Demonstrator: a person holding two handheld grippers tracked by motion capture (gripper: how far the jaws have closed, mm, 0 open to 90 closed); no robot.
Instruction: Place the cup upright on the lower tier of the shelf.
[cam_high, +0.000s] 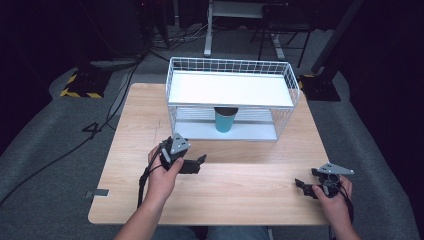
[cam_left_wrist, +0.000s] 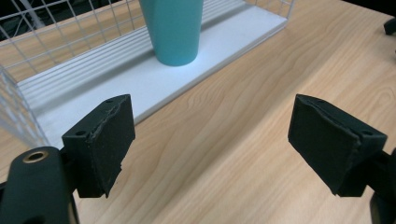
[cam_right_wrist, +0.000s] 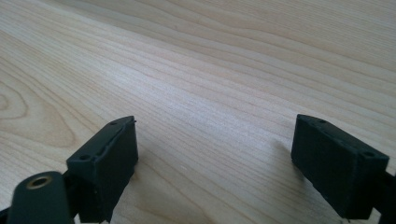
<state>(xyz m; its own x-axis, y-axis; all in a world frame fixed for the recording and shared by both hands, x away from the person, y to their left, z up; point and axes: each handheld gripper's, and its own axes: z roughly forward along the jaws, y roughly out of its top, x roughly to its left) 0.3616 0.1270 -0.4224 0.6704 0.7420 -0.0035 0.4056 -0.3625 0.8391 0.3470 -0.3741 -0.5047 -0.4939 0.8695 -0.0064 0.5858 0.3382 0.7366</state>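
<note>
Work in hand: teal cup (cam_high: 226, 120), judged the item being reached for, nearest the left gripper (cam_high: 192, 164).
Cup location: upright on the lower white shelf of the wire rack (cam_high: 172, 82), under the upper shelf, at the far side of the tabletop (cam_high: 250, 175).
Left gripper: jaws spread wide, nothing between them; aimed toward the cup, apart from it, over bare wood just before the rack.
Right gripper (cam_high: 306, 186): jaws spread, empty, low over the tabletop near the right front, well apart from the rack.
Progress: judged early; cup not yet grasped, not yet off the shelf.
Remaining: approach, grasp, removal, as far as can be judged.
Markings: no brand, label or writing legible on cup, rack or either gripper.
</note>
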